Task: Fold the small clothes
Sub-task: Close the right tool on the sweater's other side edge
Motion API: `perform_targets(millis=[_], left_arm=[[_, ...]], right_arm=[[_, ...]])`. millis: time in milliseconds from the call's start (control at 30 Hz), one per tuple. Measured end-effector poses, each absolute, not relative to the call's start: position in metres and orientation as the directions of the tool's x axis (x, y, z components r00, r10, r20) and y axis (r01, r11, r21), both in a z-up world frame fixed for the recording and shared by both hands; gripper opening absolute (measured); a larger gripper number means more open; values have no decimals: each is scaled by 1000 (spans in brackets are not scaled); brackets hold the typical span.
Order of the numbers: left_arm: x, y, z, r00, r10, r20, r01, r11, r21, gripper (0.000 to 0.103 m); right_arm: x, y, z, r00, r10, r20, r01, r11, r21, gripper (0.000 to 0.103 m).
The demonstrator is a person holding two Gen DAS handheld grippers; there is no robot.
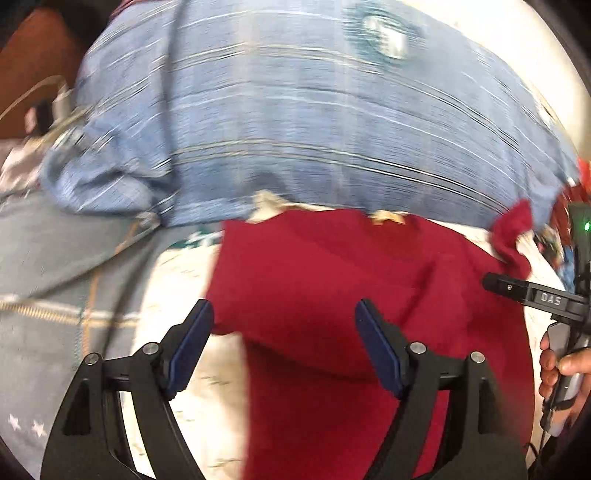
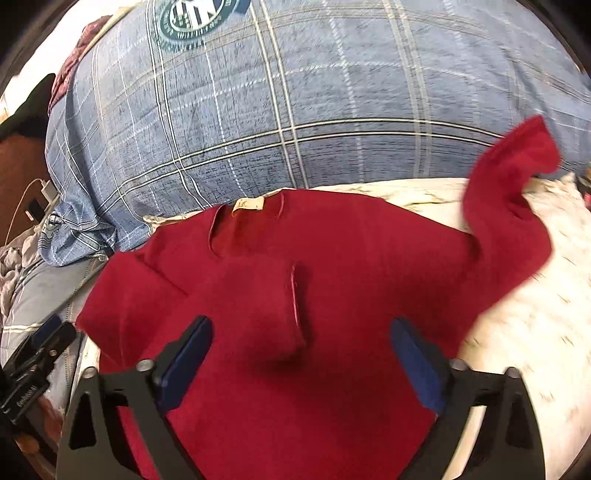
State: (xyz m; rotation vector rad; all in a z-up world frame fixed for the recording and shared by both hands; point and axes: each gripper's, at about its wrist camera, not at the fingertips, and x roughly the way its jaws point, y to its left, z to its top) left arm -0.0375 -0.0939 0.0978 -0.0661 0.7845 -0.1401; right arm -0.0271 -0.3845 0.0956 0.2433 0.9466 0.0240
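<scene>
A small dark red sweater [image 2: 332,258] lies flat on a white patterned sheet [image 2: 535,332], with its neck and tan label [image 2: 248,204] at the far side. One sleeve [image 2: 255,295] is folded across the chest. The other sleeve [image 2: 509,192] trails out to the far right onto the plaid bedding. My right gripper [image 2: 301,325] is open over the chest with nothing between its fingers. My left gripper [image 1: 282,310] is open over the sweater's left edge [image 1: 229,280] and holds nothing. At the right edge of the left wrist view are one of my right gripper's fingers [image 1: 524,291] and a person's hand [image 1: 557,369].
A bulky blue plaid quilt [image 2: 295,110] with a round green emblem [image 2: 192,18] rises right behind the sweater. Grey fabric with white stars [image 1: 26,424] lies to the left. A white charger with cable [image 2: 46,190] sits at the far left beside brown furniture [image 1: 33,74].
</scene>
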Motion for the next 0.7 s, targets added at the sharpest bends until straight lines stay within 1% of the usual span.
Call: perform_targets(millis=[67, 167, 233, 267, 333, 367, 400, 433, 500, 567, 700], left_arm=[[-36, -76, 94, 699, -137, -701, 56, 989, -138, 79], [-35, -60, 90, 708, -121, -696, 10, 987, -161, 79], [-31, -57, 86, 708, -117, -697, -5, 985, -170, 79], [-30, -55, 84, 708, -115, -697, -10, 985, -173, 79], [-28, -51, 79, 707, -111, -698, -22, 984, -179, 79], [-26, -49, 77, 706, -111, -699, -26, 983, -182, 79], [-25, -47, 73, 705, -110, -701, -30, 982, -184, 79], [-25, -47, 71, 703, -108, -703, -33, 982, -184, 79], [-24, -45, 68, 700, -103, -707, -39, 983, -182, 79], [-22, -42, 65, 699, -99, -709, -48, 982, -184, 79], [-21, -37, 63, 706, -93, -702, -62, 979, -192, 79]], right_arm=[[-14, -386, 88, 573, 146, -806, 74, 971, 229, 81], [1, -388, 78, 559, 197, -805, 56, 960, 274, 80], [7, -386, 73, 550, 244, -798, 30, 950, 311, 78], [10, -383, 72, 546, 265, -795, 7, 947, 321, 74], [14, -377, 70, 537, 283, -795, -29, 948, 318, 60], [16, -374, 68, 528, 288, -799, -47, 949, 311, 48], [19, -370, 66, 515, 288, -807, -60, 952, 301, 38], [20, -367, 65, 512, 281, -812, -64, 955, 290, 34], [19, -361, 67, 516, 259, -816, -77, 963, 257, 12], [16, -359, 73, 529, 241, -814, -89, 969, 230, 5], [8, -364, 103, 603, 199, -772, -101, 980, 174, 5]])
